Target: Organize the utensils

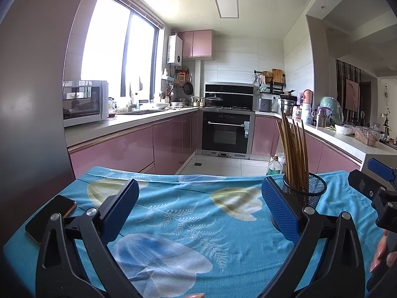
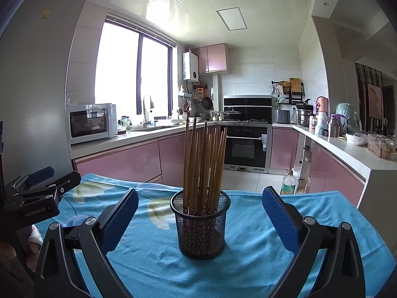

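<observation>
A black mesh holder stands upright on the blue floral tablecloth, filled with several brown chopsticks pointing up. My right gripper is open, its blue pads on either side of the holder and apart from it. In the left wrist view the same holder and chopsticks sit just behind the right pad. My left gripper is open over bare cloth, with nothing between its pads. Each view shows the other gripper at its edge: the right gripper and the left gripper.
A dark phone lies at the table's left edge. Beyond the table's far edge are pink kitchen cabinets, an oven and a plastic bottle on the floor. A tall fridge stands at the left. A hand shows at the right.
</observation>
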`<state>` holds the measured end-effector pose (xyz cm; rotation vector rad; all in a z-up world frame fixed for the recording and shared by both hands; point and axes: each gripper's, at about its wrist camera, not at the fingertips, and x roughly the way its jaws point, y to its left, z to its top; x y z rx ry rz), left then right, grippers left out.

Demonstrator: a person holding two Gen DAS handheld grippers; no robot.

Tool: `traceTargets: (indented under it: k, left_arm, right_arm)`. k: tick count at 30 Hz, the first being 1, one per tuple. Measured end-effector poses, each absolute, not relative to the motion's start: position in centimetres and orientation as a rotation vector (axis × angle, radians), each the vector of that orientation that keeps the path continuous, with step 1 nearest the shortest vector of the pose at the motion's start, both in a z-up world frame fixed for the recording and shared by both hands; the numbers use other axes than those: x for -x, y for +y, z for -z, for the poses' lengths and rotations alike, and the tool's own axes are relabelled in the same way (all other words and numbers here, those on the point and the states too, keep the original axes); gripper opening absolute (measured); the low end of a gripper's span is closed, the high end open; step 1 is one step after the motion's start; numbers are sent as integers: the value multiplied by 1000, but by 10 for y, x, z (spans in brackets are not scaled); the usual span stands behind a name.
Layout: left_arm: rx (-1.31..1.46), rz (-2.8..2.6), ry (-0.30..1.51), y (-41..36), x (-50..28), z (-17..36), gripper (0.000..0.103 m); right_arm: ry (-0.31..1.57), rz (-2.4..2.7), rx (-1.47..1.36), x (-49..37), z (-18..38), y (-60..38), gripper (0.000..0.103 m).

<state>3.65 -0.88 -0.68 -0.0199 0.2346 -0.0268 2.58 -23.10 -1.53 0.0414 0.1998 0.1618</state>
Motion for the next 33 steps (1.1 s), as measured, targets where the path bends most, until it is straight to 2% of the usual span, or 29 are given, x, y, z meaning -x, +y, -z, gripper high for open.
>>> traceTargets:
  k: [33]
  left_arm:
    - [34, 33, 234, -3, -38, 9, 97]
  right_arm:
    - [195, -161, -44, -25, 15, -229, 97]
